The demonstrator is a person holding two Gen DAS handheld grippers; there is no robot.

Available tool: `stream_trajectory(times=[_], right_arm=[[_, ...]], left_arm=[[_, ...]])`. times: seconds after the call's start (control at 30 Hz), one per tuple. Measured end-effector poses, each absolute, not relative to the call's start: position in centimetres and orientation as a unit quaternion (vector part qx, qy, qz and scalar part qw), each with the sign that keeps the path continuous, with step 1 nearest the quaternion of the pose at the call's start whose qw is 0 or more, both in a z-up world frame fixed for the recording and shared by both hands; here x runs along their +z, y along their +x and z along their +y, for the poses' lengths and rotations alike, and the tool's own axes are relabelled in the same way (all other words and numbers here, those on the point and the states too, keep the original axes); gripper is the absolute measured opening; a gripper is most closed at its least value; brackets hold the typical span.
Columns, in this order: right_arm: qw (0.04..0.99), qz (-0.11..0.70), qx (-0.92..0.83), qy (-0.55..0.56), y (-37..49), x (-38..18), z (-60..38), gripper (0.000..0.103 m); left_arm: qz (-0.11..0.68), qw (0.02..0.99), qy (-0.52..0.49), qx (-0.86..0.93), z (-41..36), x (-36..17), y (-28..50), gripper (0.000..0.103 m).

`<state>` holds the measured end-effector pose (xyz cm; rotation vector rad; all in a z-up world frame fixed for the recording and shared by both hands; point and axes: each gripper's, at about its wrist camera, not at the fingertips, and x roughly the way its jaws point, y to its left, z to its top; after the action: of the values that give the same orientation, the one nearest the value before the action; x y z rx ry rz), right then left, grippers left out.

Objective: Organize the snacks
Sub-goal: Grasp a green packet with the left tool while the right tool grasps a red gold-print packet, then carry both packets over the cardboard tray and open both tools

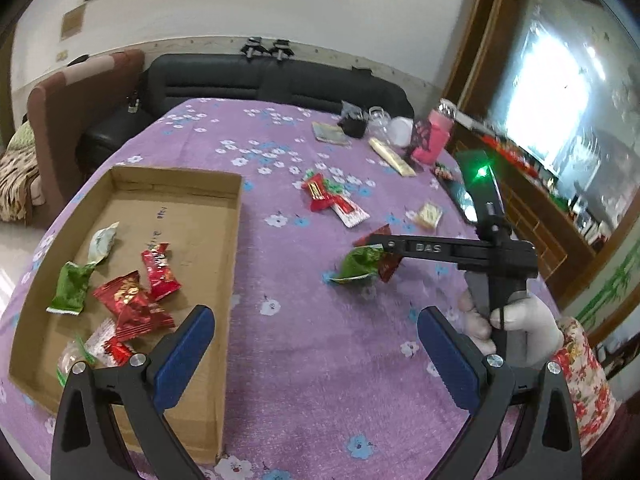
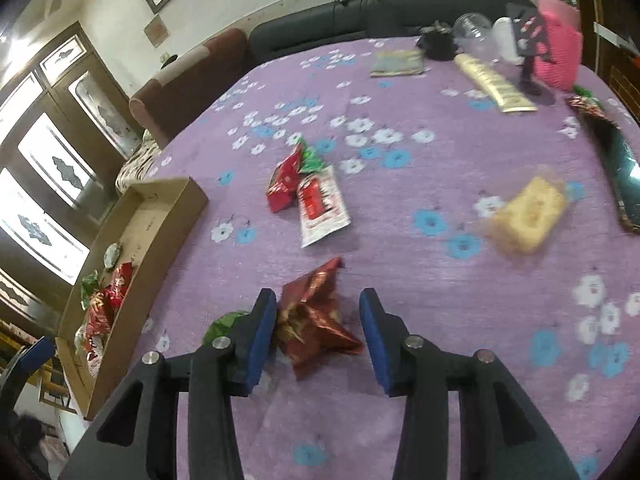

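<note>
A crumpled red foil packet (image 2: 316,320) lies on the purple flowered cloth between the blue pads of my right gripper (image 2: 319,332). The left pad touches it and the right pad stands apart, so the gripper is open. A green packet (image 2: 224,326) sits just left of that gripper. In the left wrist view the right gripper (image 1: 380,246) reaches over the green packet (image 1: 358,264) and the red one (image 1: 390,266). My left gripper (image 1: 318,346) is open with nothing in it, beside the cardboard tray (image 1: 180,178), which holds several red, green and white packets.
Red and white packets (image 1: 332,200) lie mid-table, and a yellow snack (image 1: 430,214) lies to the right. A pink bag (image 1: 434,136), a cream tube (image 1: 392,156), jars and a dark tray (image 2: 624,176) crowd the far right. A gloved hand (image 1: 532,320) holds the right gripper. A black sofa (image 1: 280,84) stands behind.
</note>
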<state>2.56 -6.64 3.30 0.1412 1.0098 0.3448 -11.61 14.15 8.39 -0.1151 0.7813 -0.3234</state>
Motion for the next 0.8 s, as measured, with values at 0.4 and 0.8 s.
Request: stream_trajectory(times=[0.4,0.8], right_arm=[[0.870,0.455,0.136,0.132,2.0,3.7,-11.2,0.034],[0.875,0.445,0.123,0.147,2.1,4.1,-12.5,0.034]], left_arm=[[0.429,0.887,0.023,-0.171,7.4,5.2,-5.1,0.102],[0.463,0.863,0.093,-0.180,3.5,1.2,-1.0,0.037]])
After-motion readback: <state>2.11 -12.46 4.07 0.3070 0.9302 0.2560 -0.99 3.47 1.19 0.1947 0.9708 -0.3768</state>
